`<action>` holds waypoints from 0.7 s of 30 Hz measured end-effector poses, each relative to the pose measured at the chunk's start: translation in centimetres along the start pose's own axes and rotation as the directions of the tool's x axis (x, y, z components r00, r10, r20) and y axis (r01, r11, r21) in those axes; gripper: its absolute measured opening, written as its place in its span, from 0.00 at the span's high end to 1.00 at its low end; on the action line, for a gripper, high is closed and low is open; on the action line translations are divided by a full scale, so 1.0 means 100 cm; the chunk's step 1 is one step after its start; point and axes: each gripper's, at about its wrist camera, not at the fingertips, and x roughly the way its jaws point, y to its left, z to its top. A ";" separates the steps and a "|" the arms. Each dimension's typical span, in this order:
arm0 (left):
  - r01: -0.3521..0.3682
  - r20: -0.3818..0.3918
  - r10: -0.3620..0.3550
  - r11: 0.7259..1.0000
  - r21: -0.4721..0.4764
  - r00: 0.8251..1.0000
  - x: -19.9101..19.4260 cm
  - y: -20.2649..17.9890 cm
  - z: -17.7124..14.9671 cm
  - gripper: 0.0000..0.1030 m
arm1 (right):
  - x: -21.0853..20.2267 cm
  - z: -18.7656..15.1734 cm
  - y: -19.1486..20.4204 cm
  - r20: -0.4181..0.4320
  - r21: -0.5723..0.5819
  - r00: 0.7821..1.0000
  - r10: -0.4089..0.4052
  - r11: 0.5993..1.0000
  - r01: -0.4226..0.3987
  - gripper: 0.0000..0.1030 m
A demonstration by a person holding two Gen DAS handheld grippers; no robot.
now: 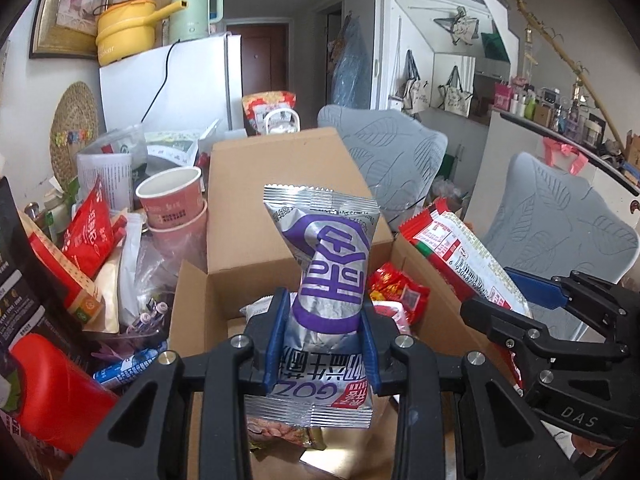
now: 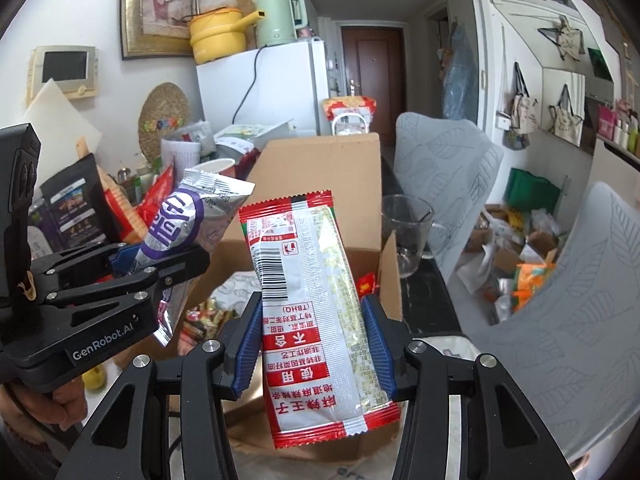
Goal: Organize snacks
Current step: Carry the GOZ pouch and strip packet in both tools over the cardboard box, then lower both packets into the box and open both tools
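The left tool [image 1: 324, 336] squeezes a silver and purple snack bag [image 1: 332, 280] around its middle. The bag stands up tall in the centre of the left wrist view, and its sides cave in where the blue pads press, so the hold looks firm. The right tool [image 2: 314, 344] pinches a long red snack packet [image 2: 316, 312] by its two long edges. That packet also points up, in the middle of the right wrist view.

Both snacks hang over an open cardboard box [image 1: 256, 200]. Its big flap stands up behind them, so the way in from the top is free. More snacks already lie at the bottom of the box, like a red wrapper [image 1: 396, 288] to the right of the silver bag. I think the two tools sit side by side so both snacks can go into the box together.

A pile of other things waits on the crowded worktop at the left of the frame, with pink paper cups [image 1: 176, 204] among them. A glass mug [image 2: 406, 232] stands just right of the box.
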 end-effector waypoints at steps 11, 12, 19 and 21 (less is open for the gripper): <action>-0.040 -0.114 0.041 0.999 0.017 0.993 0.037 -0.005 -0.018 0.68 | 0.040 -0.017 -0.006 -0.089 0.015 0.996 0.010 1.000 -0.008 0.54; -0.045 -0.126 0.047 0.999 0.019 0.991 0.040 -0.006 -0.020 0.68 | 0.042 -0.018 -0.005 -0.096 0.008 0.995 0.008 1.000 -0.008 0.54; -0.074 -0.206 0.079 0.997 0.034 0.975 0.059 -0.008 -0.032 0.68 | 0.054 -0.026 0.000 -0.127 -0.047 0.990 -0.062 0.997 0.057 0.57; -0.083 -0.229 0.091 0.996 0.042 0.969 0.064 -0.009 -0.035 0.68 | 0.057 -0.027 0.001 -0.135 -0.066 0.987 -0.085 0.995 0.076 0.57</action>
